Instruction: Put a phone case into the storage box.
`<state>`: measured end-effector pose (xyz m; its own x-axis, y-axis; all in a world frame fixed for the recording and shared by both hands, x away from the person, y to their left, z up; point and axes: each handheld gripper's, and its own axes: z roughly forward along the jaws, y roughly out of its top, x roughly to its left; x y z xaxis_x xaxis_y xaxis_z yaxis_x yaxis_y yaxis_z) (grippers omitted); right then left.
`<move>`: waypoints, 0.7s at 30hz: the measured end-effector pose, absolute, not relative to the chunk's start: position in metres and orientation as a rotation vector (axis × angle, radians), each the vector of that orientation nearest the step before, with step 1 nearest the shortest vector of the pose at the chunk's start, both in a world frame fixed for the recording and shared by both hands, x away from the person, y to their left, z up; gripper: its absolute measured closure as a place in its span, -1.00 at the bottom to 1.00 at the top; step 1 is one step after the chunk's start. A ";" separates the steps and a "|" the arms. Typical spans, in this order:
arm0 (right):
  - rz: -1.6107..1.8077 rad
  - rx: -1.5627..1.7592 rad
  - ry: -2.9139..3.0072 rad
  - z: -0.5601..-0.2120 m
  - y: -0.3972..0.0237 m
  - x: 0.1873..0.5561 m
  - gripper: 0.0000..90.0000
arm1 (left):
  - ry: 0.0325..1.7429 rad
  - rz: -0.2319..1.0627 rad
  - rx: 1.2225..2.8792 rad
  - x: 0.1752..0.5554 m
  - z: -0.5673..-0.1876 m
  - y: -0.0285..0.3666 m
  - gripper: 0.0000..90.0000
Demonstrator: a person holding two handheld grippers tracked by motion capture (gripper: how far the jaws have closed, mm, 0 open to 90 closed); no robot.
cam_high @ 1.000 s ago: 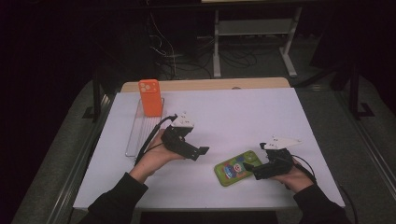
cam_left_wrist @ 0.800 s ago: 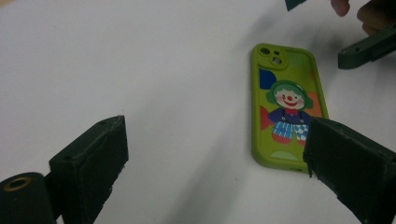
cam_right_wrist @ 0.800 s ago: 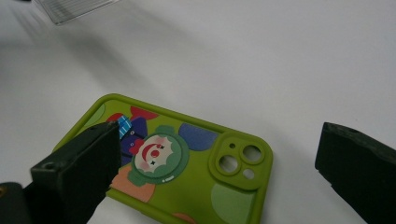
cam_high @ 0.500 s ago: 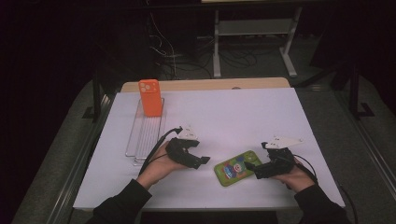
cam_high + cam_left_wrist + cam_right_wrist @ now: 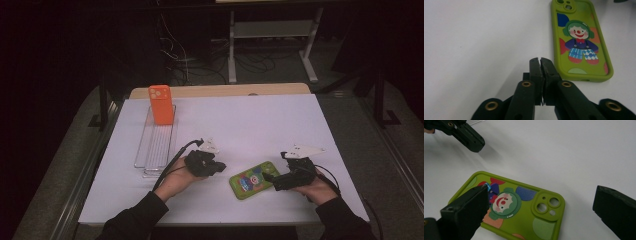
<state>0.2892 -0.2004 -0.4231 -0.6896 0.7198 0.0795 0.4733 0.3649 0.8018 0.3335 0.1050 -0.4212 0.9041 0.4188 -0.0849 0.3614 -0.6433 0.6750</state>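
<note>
Green case (image 5: 253, 179) lies flat on the white table (image 5: 260, 120), camera end toward the right gripper (image 5: 272, 177), whose spread jaws straddle it. Beside it, the left gripper (image 5: 220, 166) has dropped and just snapped its jaws together on nothing, probably to steady or nudge the case.

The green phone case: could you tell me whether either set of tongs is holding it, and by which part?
Nothing is held. The left tongs are shut empty beside the green phone case; the right tongs stand open above it.
</note>
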 end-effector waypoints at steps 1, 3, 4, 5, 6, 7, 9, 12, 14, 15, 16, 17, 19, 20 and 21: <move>1.234 1.058 2.345 -0.423 -0.200 0.289 -1.00 | 0.554 0.096 2.333 0.334 -0.423 0.103 0.98; 1.234 1.057 2.345 -0.423 -0.200 0.289 -1.00 | 0.571 0.086 2.324 0.332 -0.426 0.099 0.99; 1.234 1.058 2.345 -0.423 -0.200 0.289 -1.00 | 0.545 0.086 2.350 0.333 -0.426 0.099 0.99; 1.234 1.059 2.345 -0.423 -0.201 0.289 -1.00 | 0.552 0.089 2.342 0.332 -0.428 0.097 0.99; 1.234 1.059 2.345 -0.423 -0.200 0.289 -1.00 | 0.550 0.091 2.338 0.332 -0.429 0.095 0.99; 1.235 1.059 2.344 -0.423 -0.200 0.289 -1.00 | 0.544 0.089 2.351 0.332 -0.430 0.093 0.99; 1.234 1.057 2.344 -0.423 -0.200 0.289 -1.00 | 0.538 0.088 2.351 0.331 -0.431 0.091 0.99; 1.235 1.057 2.344 -0.423 -0.201 0.289 -1.00 | 0.542 0.075 2.349 0.330 -0.434 0.087 0.99; 1.233 1.068 2.344 -0.422 -0.201 0.288 -1.00 | 0.549 0.073 2.344 0.329 -0.436 0.084 0.98; 1.231 1.068 2.344 -0.422 -0.201 0.288 -1.00 | 0.538 0.070 2.362 0.329 -0.436 0.084 0.98; 1.231 1.069 2.344 -0.422 -0.201 0.288 -1.00 | 0.545 0.067 2.352 0.329 -0.437 0.083 0.99; 1.231 1.069 2.344 -0.422 -0.201 0.288 -1.00 | 0.548 0.062 2.352 0.328 -0.437 0.083 0.99; 1.232 1.063 2.342 -0.422 -0.201 0.288 -1.00 | 0.532 0.062 2.370 0.328 -0.437 0.083 0.99; 1.233 1.061 2.339 -0.422 -0.202 0.289 -1.00 | 0.528 0.058 2.375 0.328 -0.437 0.082 0.99; 1.234 1.062 2.337 -0.422 -0.202 0.289 -1.00 | 0.526 0.055 2.378 0.327 -0.438 0.082 0.99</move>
